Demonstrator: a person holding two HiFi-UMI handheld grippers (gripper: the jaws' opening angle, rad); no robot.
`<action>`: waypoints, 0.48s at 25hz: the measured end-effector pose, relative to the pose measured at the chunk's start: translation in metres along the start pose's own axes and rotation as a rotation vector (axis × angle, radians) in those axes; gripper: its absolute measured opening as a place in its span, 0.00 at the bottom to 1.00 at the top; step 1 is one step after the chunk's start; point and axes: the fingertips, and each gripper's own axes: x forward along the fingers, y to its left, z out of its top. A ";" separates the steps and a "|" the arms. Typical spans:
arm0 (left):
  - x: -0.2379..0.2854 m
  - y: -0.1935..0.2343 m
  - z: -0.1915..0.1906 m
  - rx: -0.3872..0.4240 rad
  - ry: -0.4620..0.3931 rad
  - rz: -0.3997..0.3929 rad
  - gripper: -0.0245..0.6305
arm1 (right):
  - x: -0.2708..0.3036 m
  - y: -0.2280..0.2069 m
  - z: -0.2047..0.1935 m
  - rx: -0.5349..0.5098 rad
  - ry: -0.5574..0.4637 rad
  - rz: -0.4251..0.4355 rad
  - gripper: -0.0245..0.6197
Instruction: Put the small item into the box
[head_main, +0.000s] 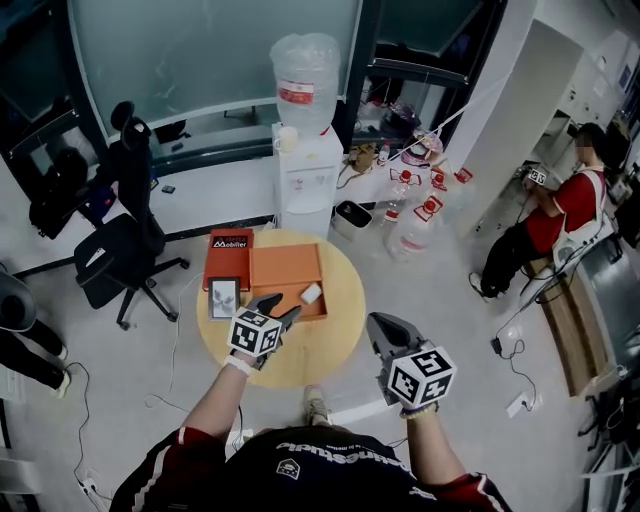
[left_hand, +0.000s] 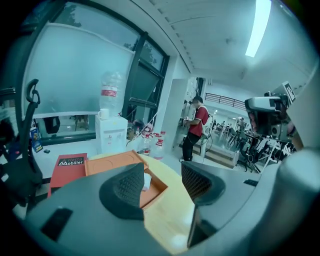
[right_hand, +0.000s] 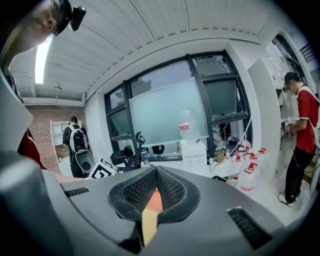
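An open orange box (head_main: 287, 270) lies on the round wooden table (head_main: 340, 330). A small white item (head_main: 311, 293) rests in the box's near right corner. My left gripper (head_main: 275, 305) hovers over the box's near edge, just left of the item, and is open and empty. In the left gripper view the white item (left_hand: 147, 181) shows in the box (left_hand: 112, 164) beside the left finger (left_hand: 127, 189). My right gripper (head_main: 386, 327) hangs at the table's right rim, shut on nothing. In the right gripper view its pads (right_hand: 170, 189) meet, with only a sliver of table showing in the gap.
A red lid printed "Mobilier" (head_main: 228, 250) lies left of the box, with a small framed card (head_main: 223, 297) in front of it. Behind the table stand a water dispenser (head_main: 306, 170) and several bottles (head_main: 415, 215). An office chair (head_main: 125, 245) is at left, a person (head_main: 555, 215) at right.
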 end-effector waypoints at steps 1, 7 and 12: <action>-0.007 -0.001 0.004 -0.001 -0.015 0.000 0.41 | 0.001 0.004 0.000 -0.002 -0.002 0.003 0.08; -0.051 -0.007 0.012 0.011 -0.067 0.002 0.41 | 0.001 0.031 0.002 -0.015 -0.018 0.013 0.08; -0.084 -0.010 0.023 0.018 -0.112 0.013 0.41 | 0.001 0.050 0.008 -0.030 -0.025 0.021 0.08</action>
